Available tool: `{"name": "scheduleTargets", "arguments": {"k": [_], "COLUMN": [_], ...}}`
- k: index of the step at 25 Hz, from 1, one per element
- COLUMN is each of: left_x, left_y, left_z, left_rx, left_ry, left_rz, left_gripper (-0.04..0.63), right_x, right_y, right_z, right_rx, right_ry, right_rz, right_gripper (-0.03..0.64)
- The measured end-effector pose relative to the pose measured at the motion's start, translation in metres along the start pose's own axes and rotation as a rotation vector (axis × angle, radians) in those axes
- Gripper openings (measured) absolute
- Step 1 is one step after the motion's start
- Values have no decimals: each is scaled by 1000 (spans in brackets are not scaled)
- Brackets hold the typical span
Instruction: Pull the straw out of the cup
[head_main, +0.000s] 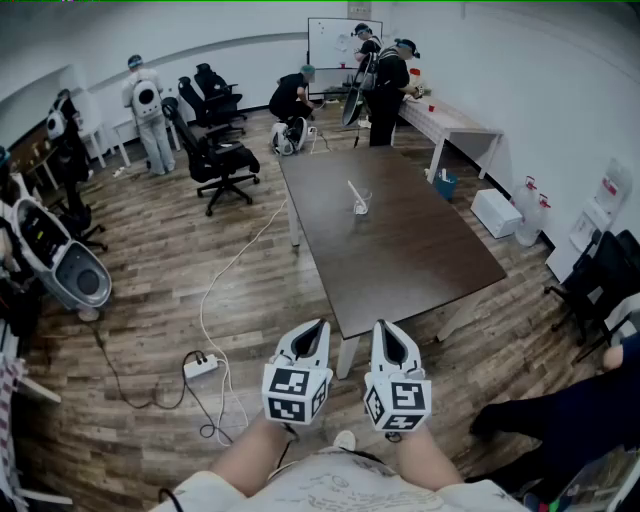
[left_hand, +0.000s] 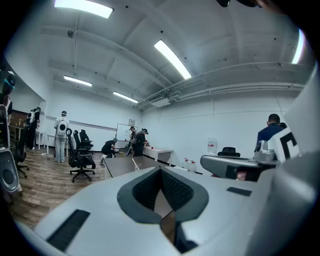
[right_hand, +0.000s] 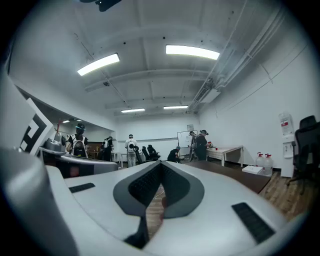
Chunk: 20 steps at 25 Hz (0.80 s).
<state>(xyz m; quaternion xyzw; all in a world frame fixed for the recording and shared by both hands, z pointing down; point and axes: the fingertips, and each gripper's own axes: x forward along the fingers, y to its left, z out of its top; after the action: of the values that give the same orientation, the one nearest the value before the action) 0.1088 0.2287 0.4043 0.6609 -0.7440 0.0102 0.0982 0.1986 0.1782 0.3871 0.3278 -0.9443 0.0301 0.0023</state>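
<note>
A small clear cup (head_main: 361, 207) stands near the middle of the dark brown table (head_main: 400, 250), with a white straw (head_main: 354, 191) leaning out of it toward the far left. In the left gripper view the straw (left_hand: 134, 164) shows as a thin slanted line far ahead on the table (left_hand: 119, 166). Both grippers hover side by side in front of the table's near edge, well short of the cup. My left gripper (head_main: 319, 327) is shut with nothing in it, its jaws meeting in the left gripper view (left_hand: 161, 171). My right gripper (head_main: 385, 329) is shut and empty too (right_hand: 161, 169).
Black office chairs (head_main: 215, 150) stand left of the table. Several people work at the far end by a whiteboard (head_main: 335, 40) and a white table (head_main: 455, 125). A power strip (head_main: 200, 366) with a cable lies on the wood floor. A white box (head_main: 495, 212) sits at right.
</note>
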Motion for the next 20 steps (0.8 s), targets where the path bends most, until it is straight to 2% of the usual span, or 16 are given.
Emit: {"name": "scheduleTargets", "arguments": {"k": [13,20], "left_x": [13,35], "left_y": [-2,10], "left_z": [-1,-7], "left_rx": [21,29], "left_ry": [16,40], "left_rz": [6,36], "left_gripper": [0,0], "right_x": [12,37], "right_y": [-13,-19], "right_z": [-3,-12], "right_rx": [32,46], "right_ry": [4,16], "right_rz": [-11,25], "right_gripper": [9,9]}}
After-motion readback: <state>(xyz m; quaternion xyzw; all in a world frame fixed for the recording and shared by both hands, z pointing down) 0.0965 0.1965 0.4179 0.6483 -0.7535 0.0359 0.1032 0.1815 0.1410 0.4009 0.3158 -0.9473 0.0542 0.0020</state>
